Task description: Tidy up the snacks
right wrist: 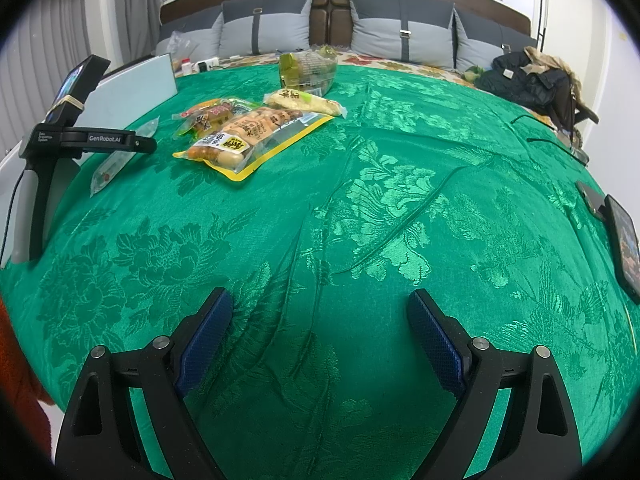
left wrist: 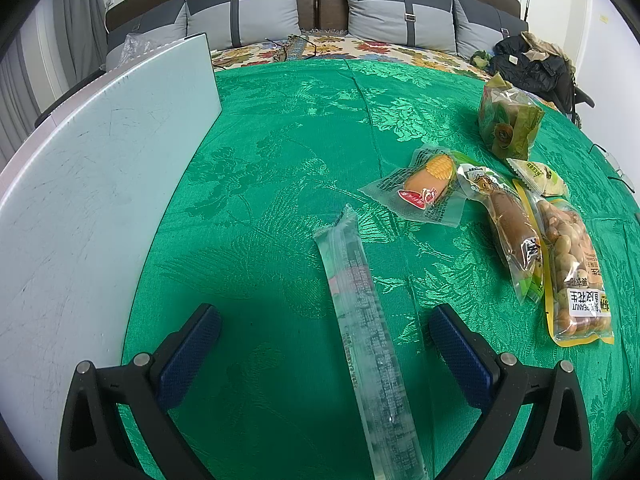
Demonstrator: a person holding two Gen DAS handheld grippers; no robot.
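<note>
My left gripper (left wrist: 324,320) is open above a long clear snack stick pack (left wrist: 360,312), which lies flat on the green cloth (left wrist: 280,140) between the two blue pads. To its right lie a corn sausage pack (left wrist: 424,188), a brown sausage pack (left wrist: 508,228), a yellow-edged peanut bag (left wrist: 576,280), a small white-green packet (left wrist: 540,176) and a green cellophane bag (left wrist: 508,120). My right gripper (right wrist: 320,312) is open over bare cloth. In the right wrist view the peanut bag (right wrist: 252,136) and the other snacks sit far left, with the left gripper's body (right wrist: 80,136) beside the clear stick pack (right wrist: 116,160).
A pale white board (left wrist: 100,160) leans along the left edge of the bed. Grey pillows (left wrist: 400,12) and a dark jacket pile (left wrist: 532,64) are at the back. A phone (right wrist: 624,240) and a black cable (right wrist: 540,140) lie at the right edge.
</note>
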